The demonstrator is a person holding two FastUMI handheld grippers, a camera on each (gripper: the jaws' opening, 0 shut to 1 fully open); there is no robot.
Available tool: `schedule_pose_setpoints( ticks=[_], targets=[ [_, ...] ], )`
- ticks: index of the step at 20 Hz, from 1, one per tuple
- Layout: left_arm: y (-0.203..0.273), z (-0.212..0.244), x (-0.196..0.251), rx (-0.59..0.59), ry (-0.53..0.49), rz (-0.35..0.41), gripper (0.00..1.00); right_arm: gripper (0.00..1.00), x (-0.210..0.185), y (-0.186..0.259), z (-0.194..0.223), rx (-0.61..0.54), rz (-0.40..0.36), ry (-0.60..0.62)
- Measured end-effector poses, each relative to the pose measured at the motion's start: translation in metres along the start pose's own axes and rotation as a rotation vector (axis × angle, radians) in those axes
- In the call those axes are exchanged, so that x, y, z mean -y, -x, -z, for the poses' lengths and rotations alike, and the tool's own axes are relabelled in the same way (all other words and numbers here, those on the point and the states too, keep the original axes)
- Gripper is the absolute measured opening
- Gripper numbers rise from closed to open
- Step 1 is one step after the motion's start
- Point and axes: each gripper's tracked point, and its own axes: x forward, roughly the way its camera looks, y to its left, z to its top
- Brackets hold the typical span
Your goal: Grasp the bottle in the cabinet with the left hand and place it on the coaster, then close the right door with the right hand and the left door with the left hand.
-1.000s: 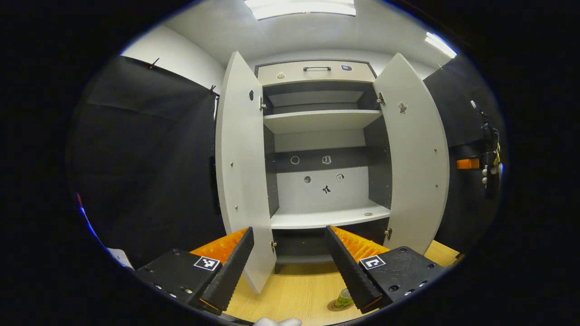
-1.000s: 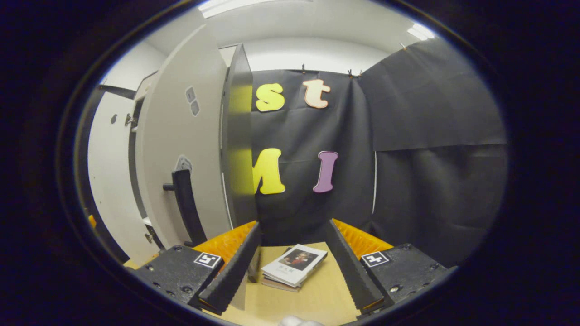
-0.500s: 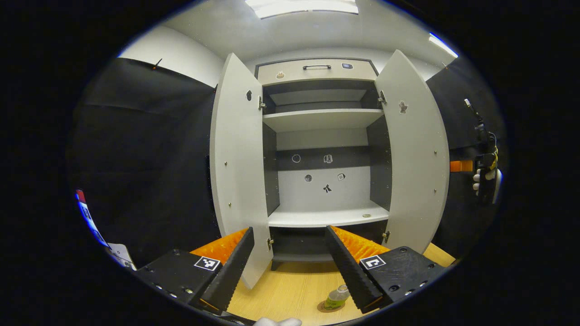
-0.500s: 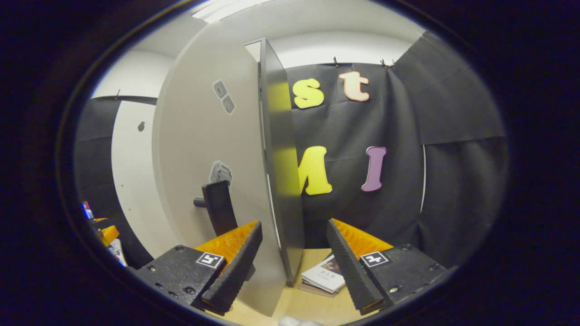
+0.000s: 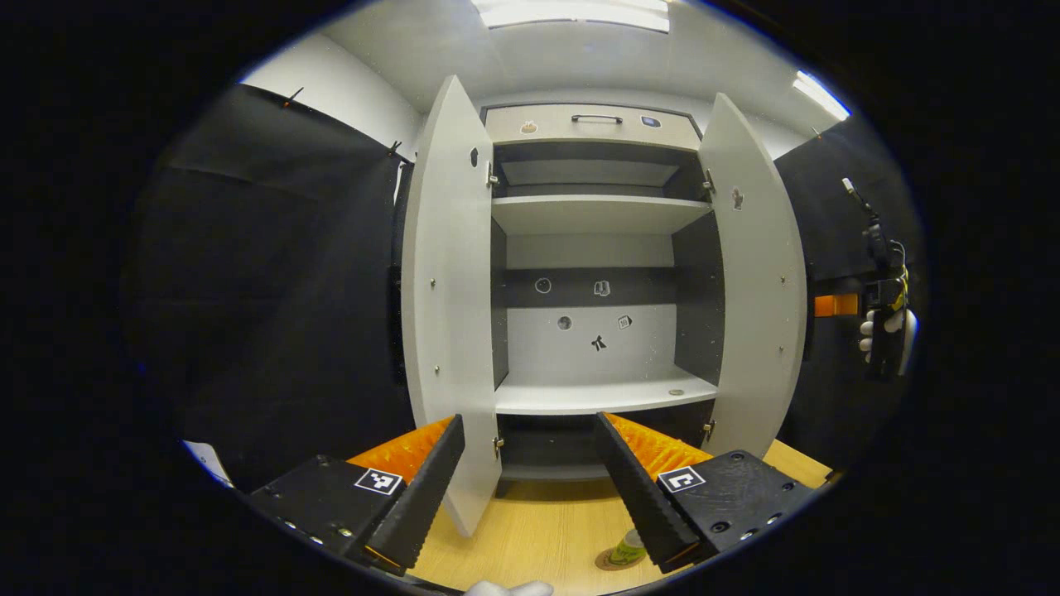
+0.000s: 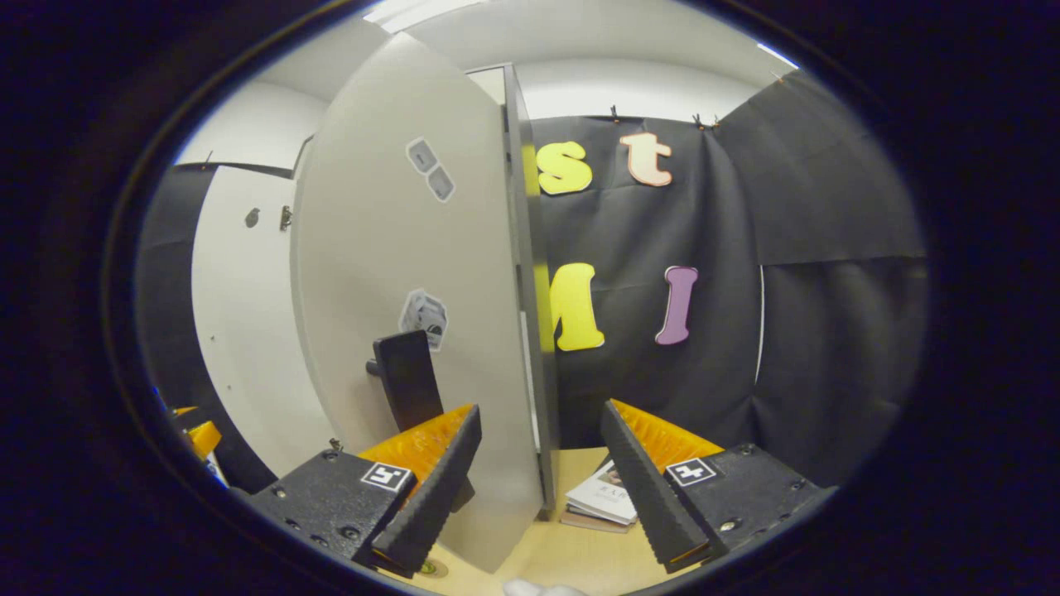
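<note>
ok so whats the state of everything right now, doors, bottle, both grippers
left door: open
right door: open, free edge between the right gripper's fingers
bottle: upright on the coaster
left gripper: open, holding nothing
right gripper: open, straddling the right door's edge
drawer: closed

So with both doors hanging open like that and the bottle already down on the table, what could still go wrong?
The right gripper is open with the right door's edge between its fingers, so a sideways push might catch or slip. The books lie just past that door. The bottle on its coaster stands close below the left gripper, which could tip it when reaching for the left door.
</note>
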Motion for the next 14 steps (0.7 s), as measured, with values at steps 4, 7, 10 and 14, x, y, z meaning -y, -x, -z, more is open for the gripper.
schedule_pose_setpoints(
  ticks=[4,7,10,14],
  targets=[
    [-0.003,0.004,-0.013,0.002,-0.012,0.034,0.96,0.97,-0.036,-0.009,0.005,0.009,-0.008,0.023],
    [-0.004,0.007,-0.013,0.004,-0.008,0.068,0.96,0.94,-0.064,-0.009,0.014,-0.014,-0.064,0.024],
    [-0.008,0.01,-0.013,-0.006,-0.002,0.099,0.96,0.92,-0.087,0.0,0.022,-0.046,-0.113,0.021],
    [-0.011,0.009,-0.014,-0.001,0.004,0.127,0.96,0.93,-0.093,0.015,0.023,-0.037,-0.087,0.051]
  ],
)
